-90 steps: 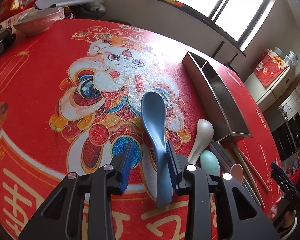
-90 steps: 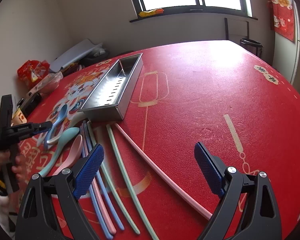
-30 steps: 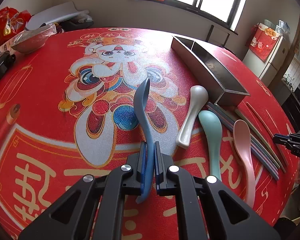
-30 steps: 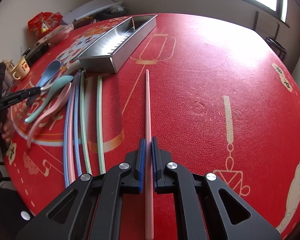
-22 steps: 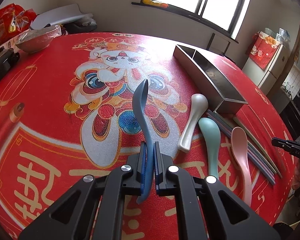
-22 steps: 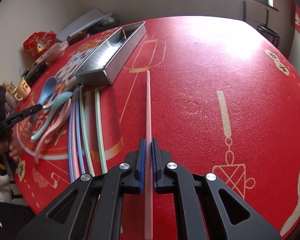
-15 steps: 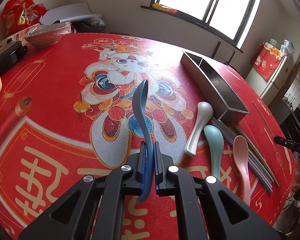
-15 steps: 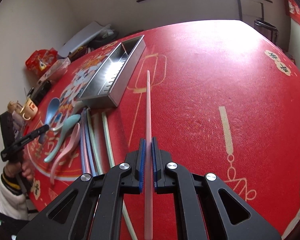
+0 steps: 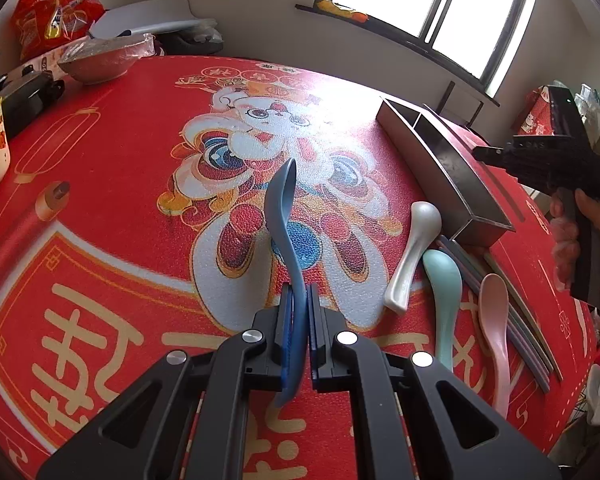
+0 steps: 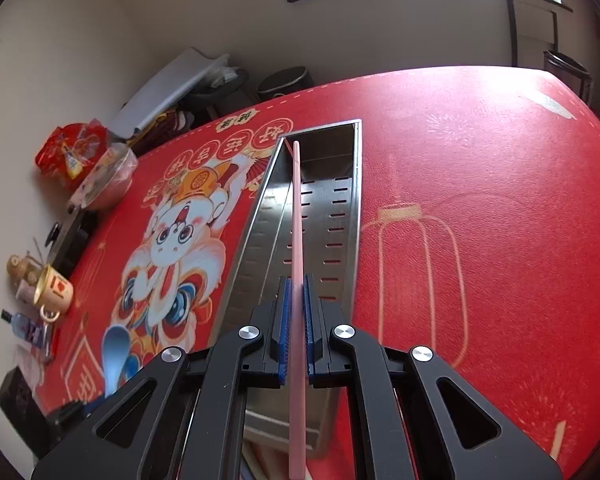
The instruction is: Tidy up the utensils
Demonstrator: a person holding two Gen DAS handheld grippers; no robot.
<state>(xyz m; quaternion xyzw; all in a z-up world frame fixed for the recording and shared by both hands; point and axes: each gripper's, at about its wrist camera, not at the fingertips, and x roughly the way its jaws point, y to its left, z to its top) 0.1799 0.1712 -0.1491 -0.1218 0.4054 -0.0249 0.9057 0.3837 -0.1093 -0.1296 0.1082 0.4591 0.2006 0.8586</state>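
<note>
- Your left gripper (image 9: 298, 312) is clenched on the handle of a slate-blue soup spoon (image 9: 281, 204), which sits edge-on between the blue pads, its bowl raised above the table and pointing away from you.
- Your right gripper (image 10: 297, 312) is clamped on a pink chopstick (image 10: 296, 216); the stick runs forward over the long stainless utensil tray (image 10: 350, 216), lined up with the tray's length, its far tip near the tray's far end.
- From this view you cannot tell whether the chopstick touches the tray floor or hangs just above it.
- The tray's floor is slotted, and a divider closes off a small compartment at the far end.
- Beside the tray's near end lie a pearl-white spoon (image 9: 414, 248), a mint-green spoon (image 9: 444, 288) and a pink spoon (image 9: 496, 320), side by side on the cloth, with several more chopsticks (image 9: 528, 332) just to their right.
- The red tablecloth (image 9: 112, 184) carries a cartoon lion-dance figure and large gold Chinese characters; round medallions above the figure also hold characters, too distorted to read.
- At the left table edge stand a cream mug (image 10: 54, 290) with a small red heart, a covered bowl (image 10: 106, 178) and a red snack bag (image 10: 74, 148) whose print is illegible.
</note>
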